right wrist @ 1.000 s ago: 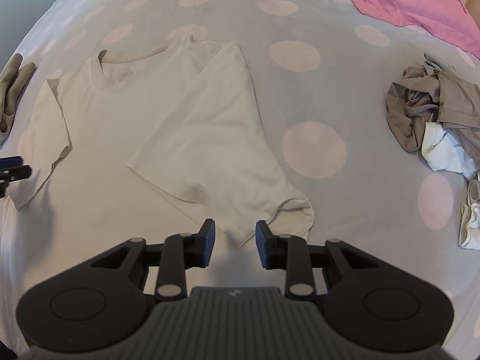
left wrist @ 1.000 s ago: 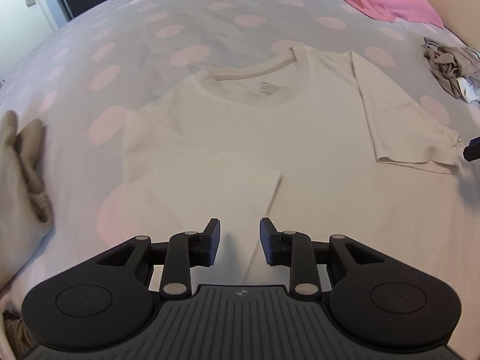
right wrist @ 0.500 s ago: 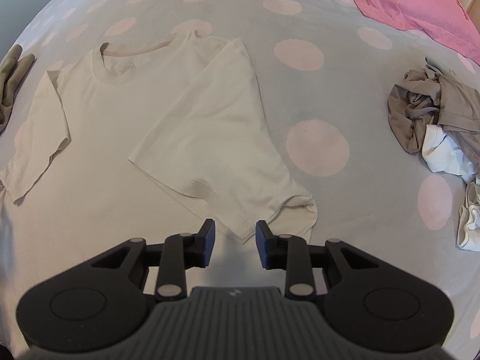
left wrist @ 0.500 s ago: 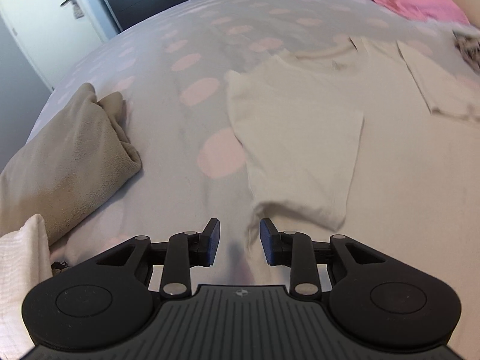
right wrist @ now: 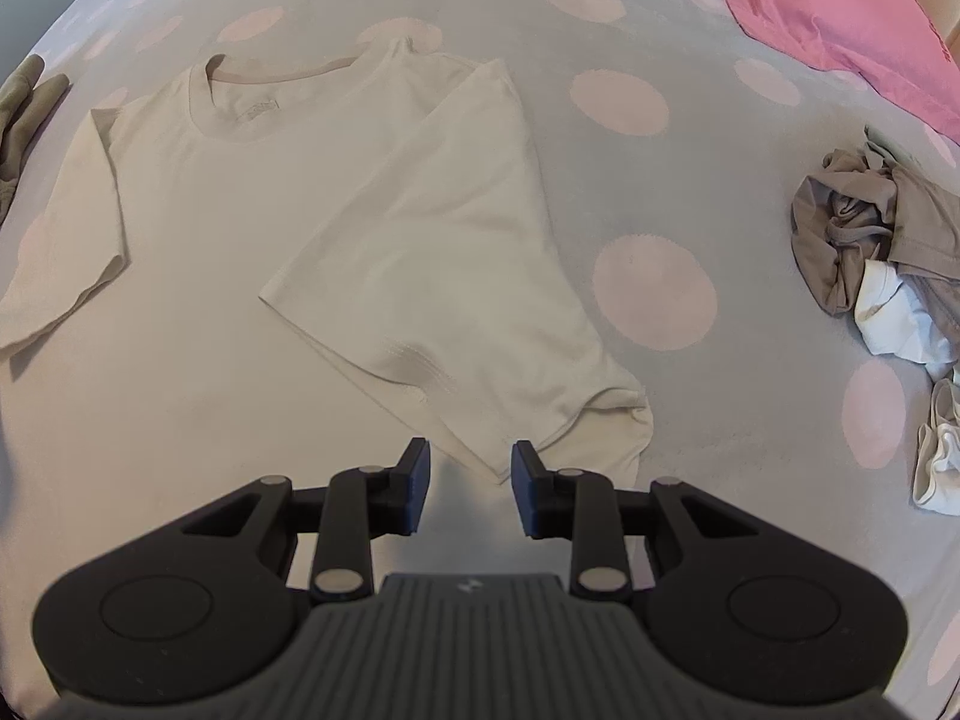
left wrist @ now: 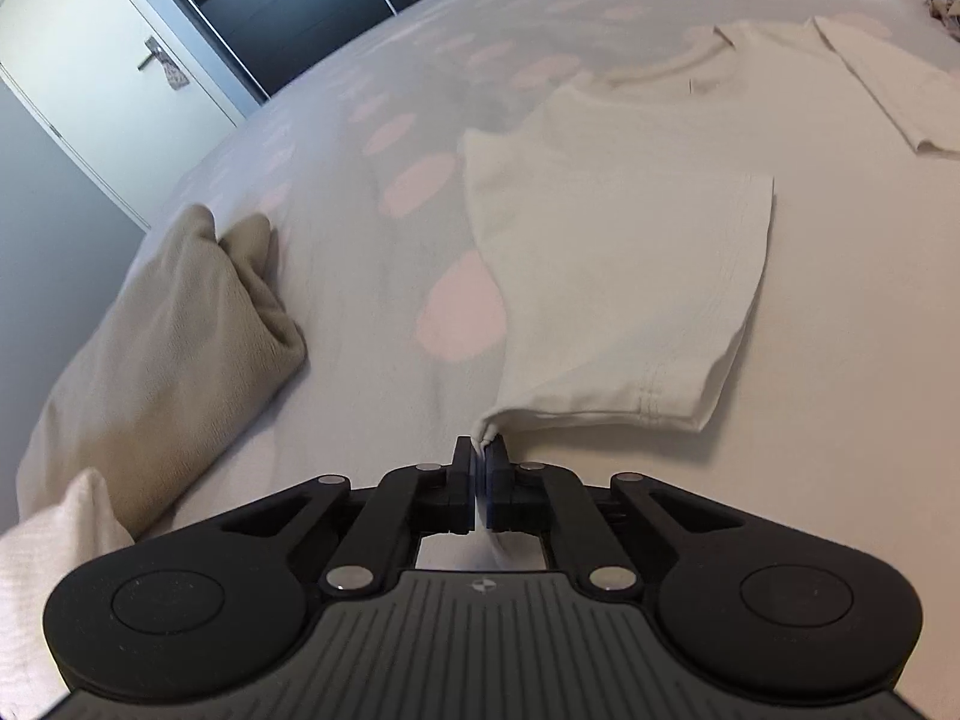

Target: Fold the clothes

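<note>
Where the left gripper (left wrist: 480, 450) meets the bed, its jaws are clenched on a pinch of cream fabric: the corner of the T-shirt (left wrist: 630, 252) sleeve hem, bunched up betw. the pads. R gripper (right wrist: 470, 468) hangs over the shirt's other side w/ jaws released, gap clear, nothing betw. them; the folded-in sleeve's corner lies just past the tips.

T-shirt lies flat on the bed (right wrist: 600, 192), neck end farthest from both grippers, collar (right wrist: 282, 69) facing up w/ a label visible inside. Right-side sleeve (right wrist: 432, 252) is folded in over the body; left-side sleeve lies spread outward, only its near corner lifted by the pinch.

Left of the left gripper: a white textured cloth (left wrist: 42, 558) at the pic edge, then a beige fleece item (left wrist: 156, 330) beside it, apart from the shirt. Right of the shirt, well apart: crumpled pile of grey & white clothes (right wrist: 870, 252). Bedcover is pale grey w/ pink dots. Farther: pink pillow (right wrist: 840, 6) at the bed's head, and past the bed's far-left edge a white door (left wrist: 90, 60) next to dark panels.
</note>
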